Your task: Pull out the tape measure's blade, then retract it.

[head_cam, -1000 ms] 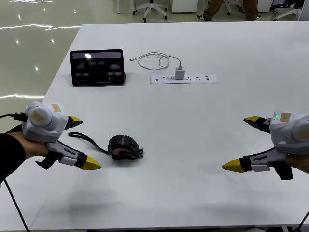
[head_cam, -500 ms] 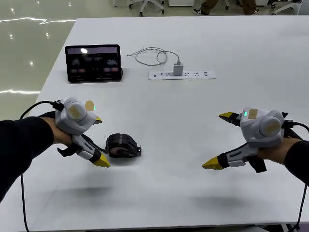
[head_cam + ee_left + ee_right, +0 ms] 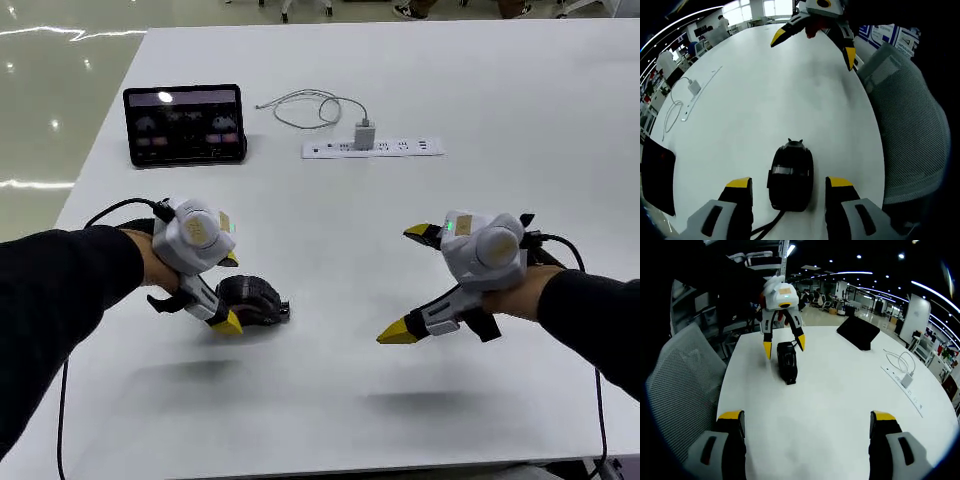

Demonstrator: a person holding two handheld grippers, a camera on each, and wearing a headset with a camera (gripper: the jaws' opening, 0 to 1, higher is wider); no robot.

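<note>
Tape measure (image 3: 258,298) is where the change shows. It lies on the white table (image 3: 350,230) where it lay a second ago, blade still wound inside; but your left gripper (image 3: 231,292), which was off to its left, has swung in and now straddles the case. In the left gripper view the black case (image 3: 791,175) sits between the two yellow tips with a sliver of table showing on either side; so the fingers are spread and not yet pinching it. Your right gripper (image 3: 408,282) has also drawn inward from the right; its jaws stand wide apart, hold nothing, and remain well apart from the tape. In the right gripper view the case (image 3: 786,361) lies straight ahead under the other gripper.

By my reading the reach is done and the grasp is the step in hand; nothing of the pull itself has begun. A small tab (image 3: 795,142) at the case's far end, probably the blade's hook, points toward your right gripper; that favours closing your left on the case to anchor it, then bringing your right across to take the tab. Squeeze squarely; a rounded case could roll or skid out of a lopsided pinch.
</note>
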